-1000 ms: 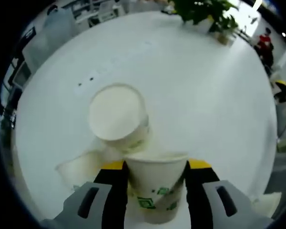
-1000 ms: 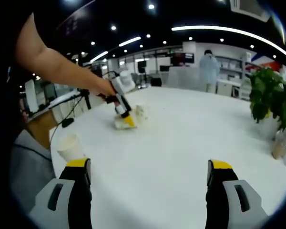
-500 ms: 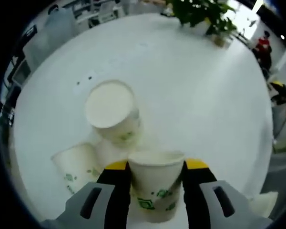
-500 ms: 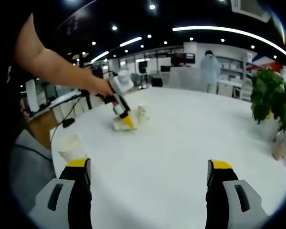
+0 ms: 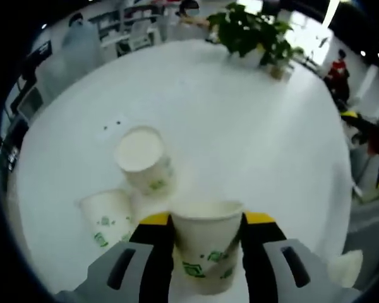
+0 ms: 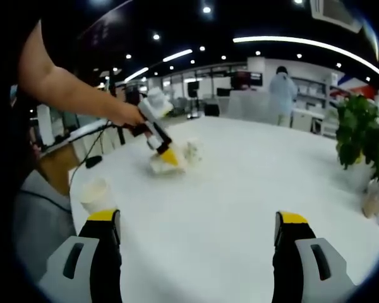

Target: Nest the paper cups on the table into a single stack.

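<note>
The nesting step was in hand: the left hand-held gripper pinched a cup at 6 o'clock, above the tabletop. Next it likely needed lowering into the upright cup at 10 o'clock; another cup lay beside. The right hand-held gripper stood wide, holding nothing.

Matt white paper cups on a smooth, faintly glossy table

Round white table, 2 paper cups on it, potted plant at far edge
</note>
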The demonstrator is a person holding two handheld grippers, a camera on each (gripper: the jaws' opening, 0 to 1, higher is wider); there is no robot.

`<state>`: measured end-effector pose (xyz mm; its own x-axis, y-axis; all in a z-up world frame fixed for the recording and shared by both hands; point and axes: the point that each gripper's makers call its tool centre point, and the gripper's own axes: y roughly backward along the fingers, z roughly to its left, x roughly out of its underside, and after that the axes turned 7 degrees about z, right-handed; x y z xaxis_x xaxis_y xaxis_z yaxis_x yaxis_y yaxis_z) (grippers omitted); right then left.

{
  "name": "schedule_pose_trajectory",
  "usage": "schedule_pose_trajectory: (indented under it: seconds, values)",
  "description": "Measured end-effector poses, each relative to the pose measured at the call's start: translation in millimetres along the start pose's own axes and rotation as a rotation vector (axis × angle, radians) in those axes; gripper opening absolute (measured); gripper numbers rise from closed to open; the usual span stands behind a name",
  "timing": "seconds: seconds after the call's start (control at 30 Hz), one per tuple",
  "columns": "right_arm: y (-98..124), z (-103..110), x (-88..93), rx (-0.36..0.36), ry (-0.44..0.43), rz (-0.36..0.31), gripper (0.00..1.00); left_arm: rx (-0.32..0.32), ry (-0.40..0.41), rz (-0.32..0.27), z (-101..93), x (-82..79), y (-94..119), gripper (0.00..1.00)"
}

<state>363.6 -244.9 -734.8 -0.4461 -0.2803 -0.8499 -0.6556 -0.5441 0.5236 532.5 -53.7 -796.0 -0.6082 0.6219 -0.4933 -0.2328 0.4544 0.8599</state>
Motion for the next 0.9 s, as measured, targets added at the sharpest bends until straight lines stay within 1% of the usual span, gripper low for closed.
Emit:
schedule_pose_trajectory:
  seconds: [0.1, 0.2, 0.23, 0.27, 0.3, 0.33, 0.37, 0.4, 0.43, 0.47, 0.5, 0.53, 0.57, 0.6, 0.63, 0.7, 0.83, 0.87, 0.9]
  values:
    - [0.8, 0.8, -3.0, 0.0, 0.003, -0.004, 1.0, 0.018, 0.01, -0.058, -3.0, -10.9, 10.6, 0.39]
    - [0.8, 1.7, -4.7, -0.002, 0.006, -0.005, 1.0, 0.016, -0.004, -0.113, -4.7, -21.0, 21.8, 0.39]
    - [0.3, 1.5, -4.7, -0.003, 0.008, -0.005, 1.0, 0.015, -0.004, -0.15, -3.7, -27.5, 26.4, 0.39]
    - [0.1, 1.3, -5.0, -0.003, 0.009, -0.007, 1.0, 0.015, 0.006, -0.164, -3.6, -30.1, 30.1, 0.39]
    - [0.3, 2.1, -6.1, -0.004, 0.009, -0.008, 1.0, 0.019, 0.012, -0.203, -4.1, -37.0, 35.7, 0.39]
    - [0.5, 2.6, -7.0, -0.005, 0.009, -0.01, 1.0, 0.021, 0.017, -0.227, -4.4, -41.3, 39.8, 0.39]
    - [0.6, 3.0, -7.8, -0.006, 0.01, -0.011, 1.0, 0.019, 0.021, -0.244, -3.9, -44.2, 43.8, 0.39]
    - [0.7, 3.5, -8.9, -0.007, 0.012, -0.012, 1.0, 0.012, 0.025, -0.278, -1.9, -50.7, 49.9, 0.39]
    - [0.7, 3.5, -9.3, -0.007, 0.014, -0.012, 1.0, 0.007, 0.022, -0.299, -0.7, -54.5, 53.6, 0.39]
    - [0.8, 3.6, -10.2, -0.008, 0.016, -0.013, 1.0, -0.002, 0.014, -0.337, -0.3, -61.3, 60.7, 0.39]
    - [1.5, 4.3, -11.8, -0.008, 0.019, -0.014, 1.0, -0.005, 0.009, -0.35, -0.1, -63.7, 63.1, 0.39]
    - [1.8, 4.4, -12.3, -0.008, 0.02, -0.015, 1.0, -0.017, 0.004, -0.384, 1.4, -69.7, 69.7, 0.39]
    - [2.1, 4.2, -12.9, -0.007, 0.021, -0.015, 1.0, -0.026, 0.004, -0.392, 2.9, -71.4, 73.3, 0.39]
    - [2.6, 3.5, -13.7, -0.007, 0.023, -0.017, 1.0, -0.038, -0.009, -0.438, 4.3, -79.5, 81.1, 0.39]
    - [2.8, 2.7, -14.0, -0.006, 0.024, -0.017, 1.0, -0.046, -0.015, -0.469, 5.0, -84.8, 87.6, 0.39]
    - [3.5, 2.0, -15.1, -0.005, 0.022, -0.02, 1.0, -0.06, -0.015, -0.518, 6.7, -92.5, 97.5, 0.39]
    - [5.0, 1.8, -17.6, -0.002, 0.015, -0.028, 1.0, -0.06, 0.007, -0.661, 8.5, -111.4, 122.3, 0.39]
    - [4.9, 2.1, -17.7, -0.002, 0.015, -0.029, 1.0, -0.058, 0.013, -0.689, 6.4, -114.5, 127.8, 0.39]
    - [4.9, 2.3, -17.6, -0.002, 0.016, -0.028, 1.0, -0.052, 0.016, -0.736, 3.7, -119.7, 135.9, 0.39]
